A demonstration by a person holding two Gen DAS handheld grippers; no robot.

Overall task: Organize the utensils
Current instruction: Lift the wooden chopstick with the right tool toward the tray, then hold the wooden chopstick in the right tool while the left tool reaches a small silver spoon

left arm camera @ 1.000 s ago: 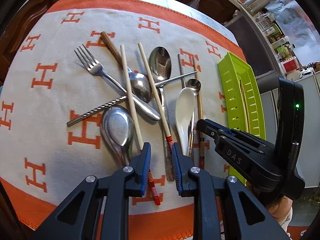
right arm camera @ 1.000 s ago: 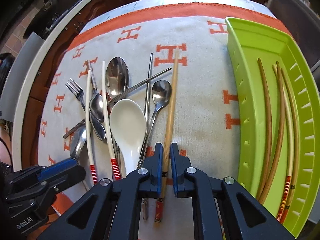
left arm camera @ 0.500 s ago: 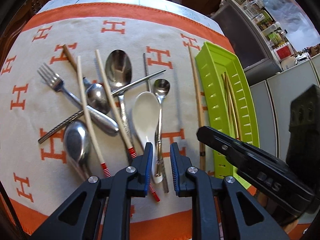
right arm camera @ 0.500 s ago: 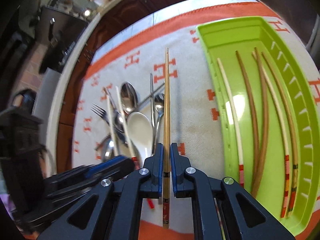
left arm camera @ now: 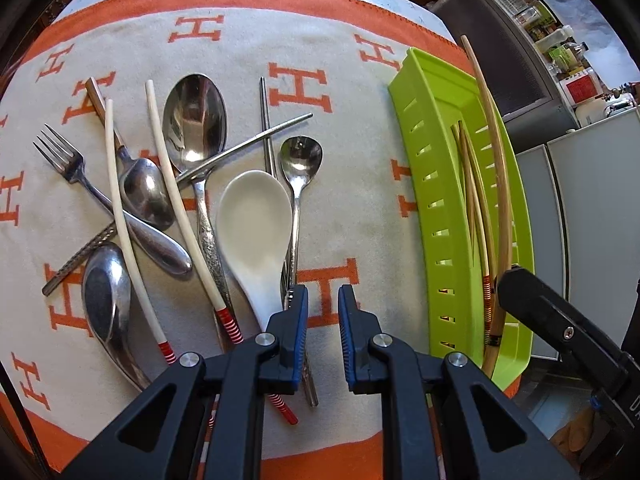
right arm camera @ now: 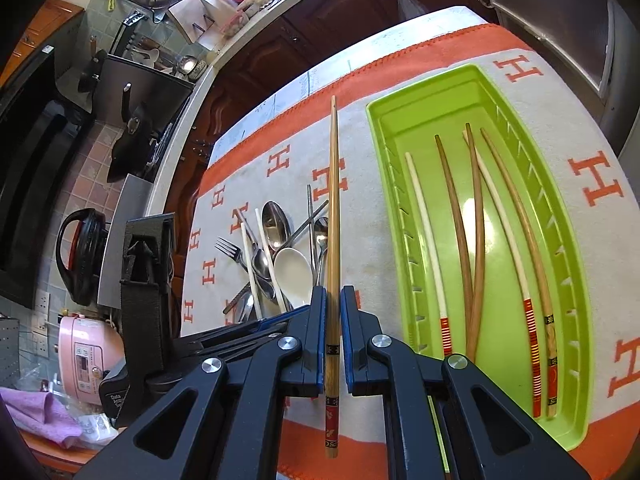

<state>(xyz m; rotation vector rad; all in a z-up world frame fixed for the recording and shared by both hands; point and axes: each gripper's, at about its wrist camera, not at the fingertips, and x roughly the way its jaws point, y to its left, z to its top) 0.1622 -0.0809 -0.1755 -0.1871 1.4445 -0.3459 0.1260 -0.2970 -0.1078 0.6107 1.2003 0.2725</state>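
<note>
The right gripper (right arm camera: 331, 322) is clenched on a bamboo chopstick (right arm camera: 332, 216), pale tan with a black band and a red painted end. It is held clear of the cloth, its red end toward the near edge and its tip toward the far edge, just left of the green tray (right arm camera: 576, 280).

The left gripper (left arm camera: 323, 312) has its jaws narrowly apart with nothing between them, over bare cloth just right of the utensil pile.

The tray is a long lime-green plastic one with slotted walls, lying along the right side of the cloth. In it lie five chopsticks: two cream ones with red-striped ends, two plain brown wooden ones that cross each other, and one tan one with a black band and a patterned end.

The pile lies on the left half of the white-and-orange cloth (left arm camera: 360, 208), which is printed with orange H letters. Counted there: one fork (left arm camera: 64, 158); one white ceramic soup spoon (left arm camera: 256, 228); four metal spoons, namely a large one (left arm camera: 194, 120), a small round-bowled one (left arm camera: 301, 156), one bowl-down nearest the left edge (left arm camera: 106, 292), and one with a wooden handle (left arm camera: 146, 192). Two cream chopsticks with red-striped ends (left arm camera: 120, 216) lie across them, and two thin metal chopsticks (left arm camera: 244, 146) cross each other behind the soup spoon. A twisted metal handle (left arm camera: 76, 260) sticks out from under the pile.
</note>
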